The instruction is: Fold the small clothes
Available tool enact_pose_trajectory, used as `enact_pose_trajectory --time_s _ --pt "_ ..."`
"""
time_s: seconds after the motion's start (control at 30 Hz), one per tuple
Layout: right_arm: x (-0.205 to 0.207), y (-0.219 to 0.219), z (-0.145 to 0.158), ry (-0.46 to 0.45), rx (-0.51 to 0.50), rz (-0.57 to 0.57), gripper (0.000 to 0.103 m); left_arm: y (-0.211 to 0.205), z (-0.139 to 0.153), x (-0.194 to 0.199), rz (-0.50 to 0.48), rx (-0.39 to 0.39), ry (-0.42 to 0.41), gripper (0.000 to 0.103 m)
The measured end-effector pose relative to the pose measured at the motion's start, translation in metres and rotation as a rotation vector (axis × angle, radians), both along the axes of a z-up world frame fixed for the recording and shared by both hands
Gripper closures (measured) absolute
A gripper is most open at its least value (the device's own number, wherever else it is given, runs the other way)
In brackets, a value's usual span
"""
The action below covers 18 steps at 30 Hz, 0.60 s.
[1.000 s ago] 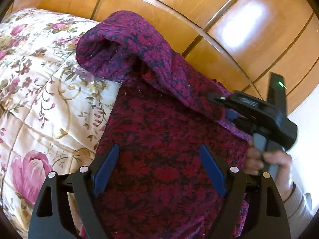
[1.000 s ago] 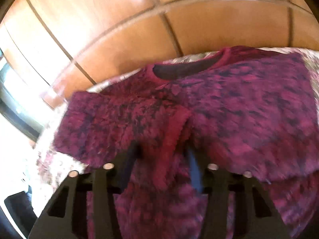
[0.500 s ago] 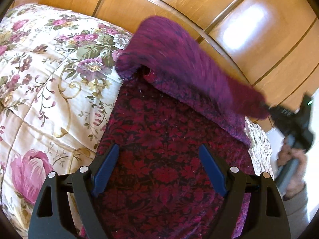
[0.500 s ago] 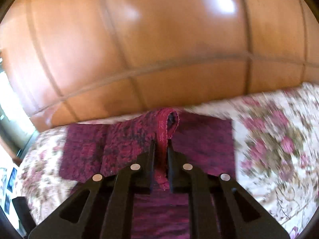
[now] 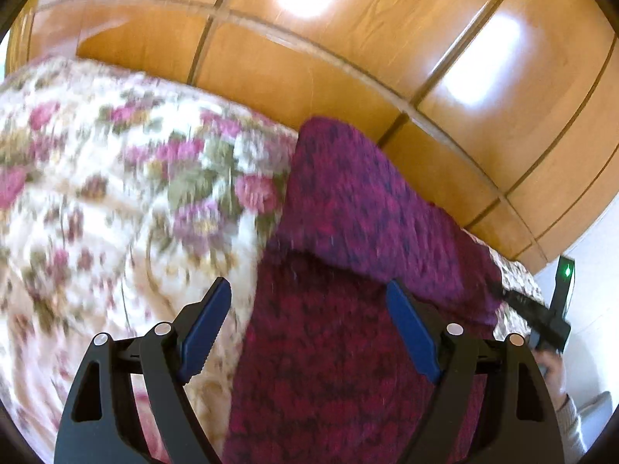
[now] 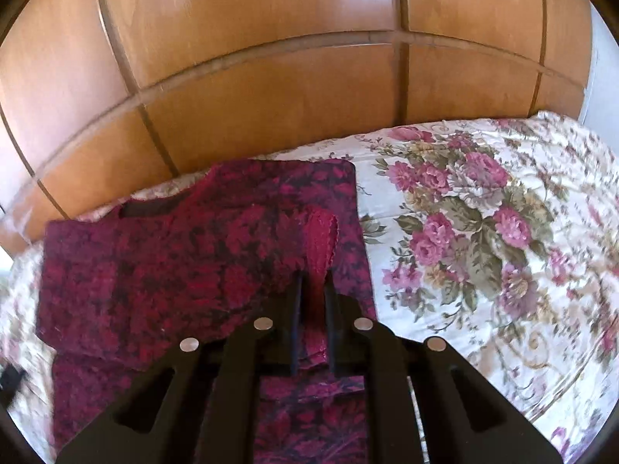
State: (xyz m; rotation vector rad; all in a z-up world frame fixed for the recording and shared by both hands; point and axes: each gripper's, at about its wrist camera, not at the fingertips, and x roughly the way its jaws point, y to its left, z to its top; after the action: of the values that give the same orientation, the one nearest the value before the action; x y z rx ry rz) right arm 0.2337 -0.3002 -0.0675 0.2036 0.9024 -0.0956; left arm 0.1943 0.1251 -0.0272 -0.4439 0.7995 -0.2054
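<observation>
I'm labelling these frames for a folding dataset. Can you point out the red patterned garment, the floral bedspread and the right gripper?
red patterned garment [image 6: 162, 270]: right wrist view, on its flat body.
floral bedspread [image 6: 483, 239]: right wrist view, on a bare flowered patch.
right gripper [image 6: 314, 282]: right wrist view, between its fingertips, shut on the garment's cuff.

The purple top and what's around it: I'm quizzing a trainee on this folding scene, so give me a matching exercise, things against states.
Things:
1. left tool
2. right tool
3. floral bedspread
4. wooden wardrobe

States:
A. stands behind the bed
B. shut on the sleeve of the purple top
C. lies under the top
D. open above the top

Pairs: 1-D, 2-B, 3-C, 4-A
</observation>
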Motion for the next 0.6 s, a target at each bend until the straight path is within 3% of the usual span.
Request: enact_pose_trajectory --time_s 0.07,0.1,0.17,0.23,0.37,0.6 --pt "0.001 -0.006 -0.002 -0.009 0.009 -0.008 0.078 -0.004 0.012 0.01 -0.013 0.035 -0.043 0.022" --pt "-0.002 -0.01 0.001 -0.026 0.016 -0.014 0.064 -0.006 0.019 0.015 -0.02 0.06 -0.07 0.022" --pt "-0.008 -0.014 0.013 -0.08 0.028 -0.01 0.06 -0.011 0.031 0.025 -0.035 0.109 -0.111 0.022" --pt "-0.014 -0.009 0.027 -0.128 0.03 0.01 0.044 -0.015 0.039 0.038 -0.053 0.144 -0.145 0.022" --pt "-0.007 0.017 0.041 -0.163 0.049 0.115 0.039 -0.021 0.041 0.07 -0.074 0.187 -0.152 0.023" --pt "0.016 0.055 0.026 -0.113 0.002 0.193 0.034 -0.047 0.033 0.1 -0.123 0.236 -0.131 0.025"
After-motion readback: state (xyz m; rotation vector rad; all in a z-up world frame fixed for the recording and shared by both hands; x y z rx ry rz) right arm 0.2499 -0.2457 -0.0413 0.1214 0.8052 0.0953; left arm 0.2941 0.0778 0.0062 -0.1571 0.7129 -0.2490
